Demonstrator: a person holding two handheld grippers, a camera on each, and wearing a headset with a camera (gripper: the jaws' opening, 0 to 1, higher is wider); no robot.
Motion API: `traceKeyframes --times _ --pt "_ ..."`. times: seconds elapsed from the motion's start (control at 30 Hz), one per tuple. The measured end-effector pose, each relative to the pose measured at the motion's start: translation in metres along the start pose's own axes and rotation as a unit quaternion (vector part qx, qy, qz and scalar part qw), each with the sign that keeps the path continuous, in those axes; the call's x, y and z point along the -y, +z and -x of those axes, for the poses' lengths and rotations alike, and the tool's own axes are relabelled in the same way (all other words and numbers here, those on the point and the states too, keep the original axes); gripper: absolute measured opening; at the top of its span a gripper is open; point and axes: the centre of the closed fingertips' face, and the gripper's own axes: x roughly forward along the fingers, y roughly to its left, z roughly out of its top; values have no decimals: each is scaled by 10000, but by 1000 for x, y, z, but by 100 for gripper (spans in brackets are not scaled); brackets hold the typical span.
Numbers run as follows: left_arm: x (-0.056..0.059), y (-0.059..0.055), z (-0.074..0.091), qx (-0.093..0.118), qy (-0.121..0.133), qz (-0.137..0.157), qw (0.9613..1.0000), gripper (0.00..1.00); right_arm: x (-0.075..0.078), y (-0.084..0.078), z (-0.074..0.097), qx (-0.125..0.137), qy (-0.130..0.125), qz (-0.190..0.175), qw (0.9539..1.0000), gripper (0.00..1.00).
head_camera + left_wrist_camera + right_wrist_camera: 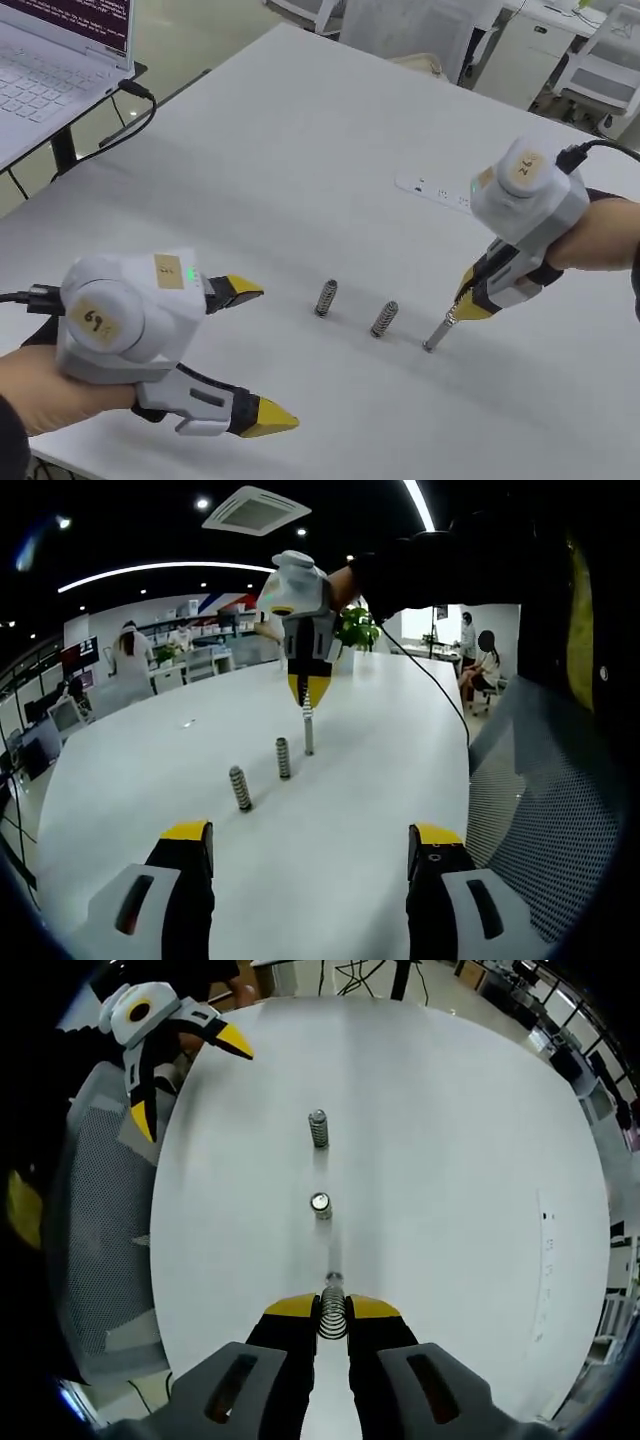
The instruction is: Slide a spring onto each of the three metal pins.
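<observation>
Right gripper: fingers clenched on spring, spring over top of right pin. Left pin and middle pin upright on table, each carrying spring. Left gripper: fingers released, spread wide above table, beside row.

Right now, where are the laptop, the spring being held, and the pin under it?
laptop (40, 85), head view, on its keyboard.
spring (332, 1317), right gripper view, on its middle coils.
pin (438, 333), head view, on its bare shaft.
</observation>
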Motion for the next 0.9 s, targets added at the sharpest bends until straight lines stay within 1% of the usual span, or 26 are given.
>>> traceKeyframes --times 0.57,0.9 --pt "0 -3 -1 -27 -39 25 10000 73 0 -3 -11 -5 66 -41 10000 8" --pt "-1 -1 -1 -25 -40 17 10000 72 -2 -5 -26 -35 71 -44 10000 8"
